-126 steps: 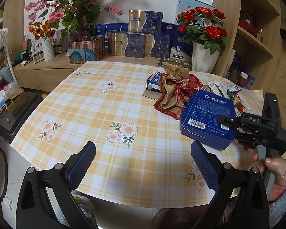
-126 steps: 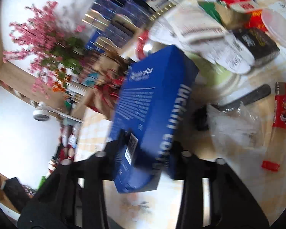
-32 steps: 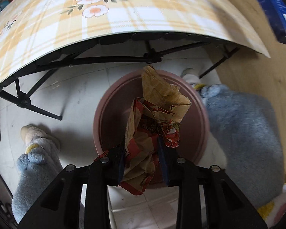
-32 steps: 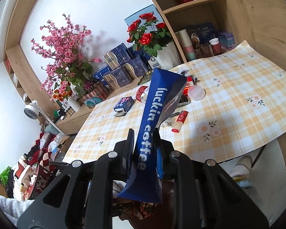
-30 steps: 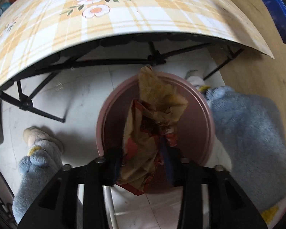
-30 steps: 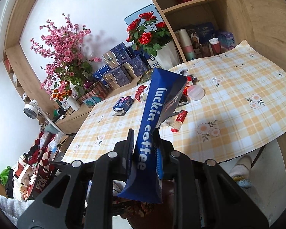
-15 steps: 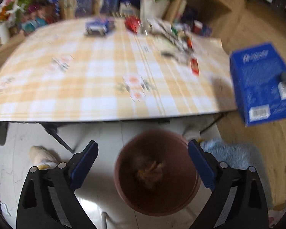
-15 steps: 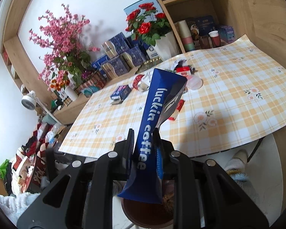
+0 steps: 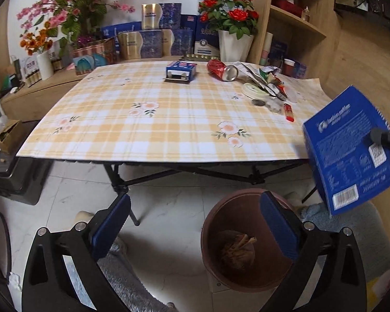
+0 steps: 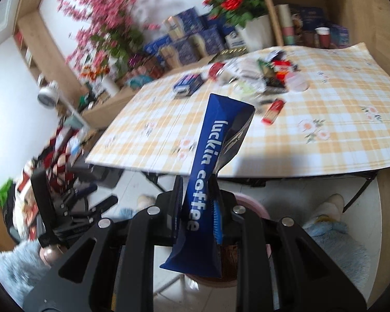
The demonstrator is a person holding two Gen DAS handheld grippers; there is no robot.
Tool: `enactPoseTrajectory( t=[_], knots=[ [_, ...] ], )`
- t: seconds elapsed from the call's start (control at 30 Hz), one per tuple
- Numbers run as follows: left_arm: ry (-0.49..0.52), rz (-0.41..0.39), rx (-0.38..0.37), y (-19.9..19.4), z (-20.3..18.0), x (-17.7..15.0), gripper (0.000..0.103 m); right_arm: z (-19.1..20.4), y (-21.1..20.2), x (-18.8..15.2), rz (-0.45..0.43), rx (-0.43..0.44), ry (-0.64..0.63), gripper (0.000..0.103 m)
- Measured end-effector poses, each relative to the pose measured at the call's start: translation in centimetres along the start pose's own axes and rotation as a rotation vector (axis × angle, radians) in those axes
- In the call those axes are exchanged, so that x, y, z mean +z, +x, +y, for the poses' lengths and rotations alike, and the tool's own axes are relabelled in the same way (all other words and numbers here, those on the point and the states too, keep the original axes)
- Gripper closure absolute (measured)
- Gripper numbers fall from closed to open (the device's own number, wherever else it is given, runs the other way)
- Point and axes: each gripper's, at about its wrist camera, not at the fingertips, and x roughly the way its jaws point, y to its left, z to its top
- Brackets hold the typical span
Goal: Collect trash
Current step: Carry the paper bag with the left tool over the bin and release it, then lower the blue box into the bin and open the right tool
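My left camera looks down and forward from in front of the yellow checked folding table [image 9: 153, 119], the brown round plastic bin [image 9: 221, 223] near below. My right camera faces that table [image 10: 325, 109] more from its right corner.

Soft even daylight, bright white far wall, dim shadow under the counter [image 9: 153, 119], strong fisheye bending with black corners, left view sharp, right view smeared by motion blur, worst at left.

Red roses [image 9: 230, 5], pink blossoms [image 9: 72, 2]
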Motion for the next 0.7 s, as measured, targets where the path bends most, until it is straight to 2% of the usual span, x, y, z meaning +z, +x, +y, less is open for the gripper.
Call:
enactPoseTrajectory(
  t=[0.23,0.4,0.57,0.7],
  knots=[
    [-0.061,-0.021,0.015,-0.5,1.1,-1.0,0.006,1.3,4.8,-2.6,0.181,0.029,-0.044,0.08],
    [-0.14,0.019,0.006,0.4,2.6,-1.2,0.006,1.5,8.4,-3.9,0.288,0.057,-0.038,0.08],
    [-0.179,0.008,0.005,0.2,3.3,-1.2,0.006,0.0,11.6,-4.9,0.367,0.044,0.043,0.08],
    [-0.176,0.007,0.007,0.2,3.2,-1.2,0.006,-2.1,14.4,-6.5,0.452,0.018,0.163,0.08]
  ],
)
